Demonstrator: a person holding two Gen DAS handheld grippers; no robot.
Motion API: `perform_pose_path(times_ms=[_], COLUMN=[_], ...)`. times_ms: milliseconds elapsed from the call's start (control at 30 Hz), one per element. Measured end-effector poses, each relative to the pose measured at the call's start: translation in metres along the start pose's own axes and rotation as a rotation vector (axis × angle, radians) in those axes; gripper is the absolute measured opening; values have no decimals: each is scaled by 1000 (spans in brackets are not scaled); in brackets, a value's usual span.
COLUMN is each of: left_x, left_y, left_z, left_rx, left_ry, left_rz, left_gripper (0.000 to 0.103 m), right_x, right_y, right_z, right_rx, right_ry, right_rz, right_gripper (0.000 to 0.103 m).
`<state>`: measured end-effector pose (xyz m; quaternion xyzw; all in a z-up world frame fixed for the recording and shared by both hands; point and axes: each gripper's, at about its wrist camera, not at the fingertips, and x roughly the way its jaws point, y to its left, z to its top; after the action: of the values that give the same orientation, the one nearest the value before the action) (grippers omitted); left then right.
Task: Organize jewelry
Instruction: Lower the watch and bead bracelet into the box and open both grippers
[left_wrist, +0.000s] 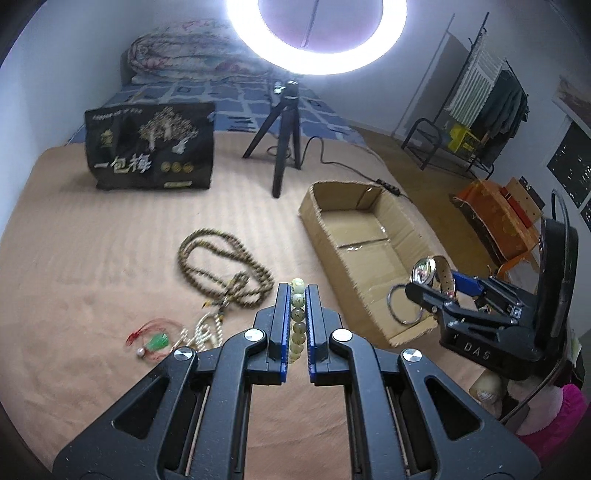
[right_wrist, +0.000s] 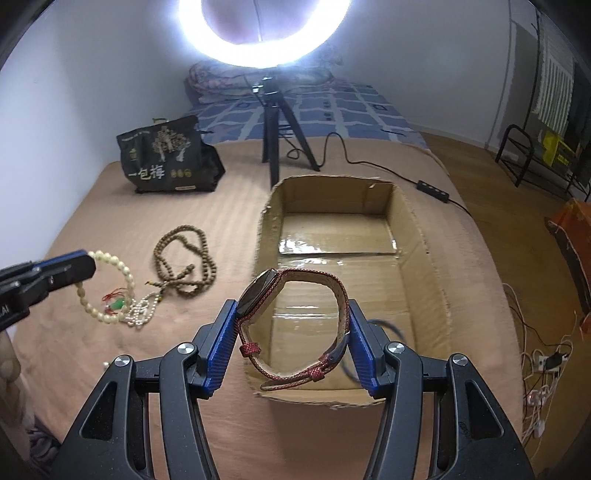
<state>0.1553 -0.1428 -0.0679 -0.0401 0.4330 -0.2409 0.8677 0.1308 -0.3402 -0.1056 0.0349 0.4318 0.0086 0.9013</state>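
My left gripper (left_wrist: 298, 287) is shut on a pale bead bracelet (left_wrist: 297, 308), which hangs from its fingers above the tan blanket (left_wrist: 110, 258). The right wrist view shows that gripper (right_wrist: 79, 266) at the left with the bracelet (right_wrist: 123, 271) dangling. My right gripper (right_wrist: 291, 308) is shut on a watch with a red woven strap (right_wrist: 258, 293), held over the near end of the open cardboard box (right_wrist: 266, 236). From the left, the watch (left_wrist: 426, 271) sits in the right gripper (left_wrist: 437, 285), and a metal ring (left_wrist: 390, 308) hangs at one finger over the box (left_wrist: 314, 218).
On the blanket lie a brown bead necklace (left_wrist: 221, 258), a pearl strand (left_wrist: 207, 332) and a green pendant on red cord (left_wrist: 159, 341). A black printed bag (left_wrist: 151, 147) and a ring-light tripod (left_wrist: 284, 147) with its cable stand behind. The floor is at the right.
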Motion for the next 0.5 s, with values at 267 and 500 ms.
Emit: perform_pose_path(times_ms=[267,500], left_x=[22,44], left_y=[-26,-50], left_z=[24,48], left_rx=[39,68], left_ry=[-10,-17], left_rz=[-17,-38], left_gripper=[5,5], right_x=[4,8], right_y=[-18,-31], right_z=[5,17], right_rx=[1,13], right_ry=[7,-1], right_rz=[-31,-44], right_gripper=[56,56])
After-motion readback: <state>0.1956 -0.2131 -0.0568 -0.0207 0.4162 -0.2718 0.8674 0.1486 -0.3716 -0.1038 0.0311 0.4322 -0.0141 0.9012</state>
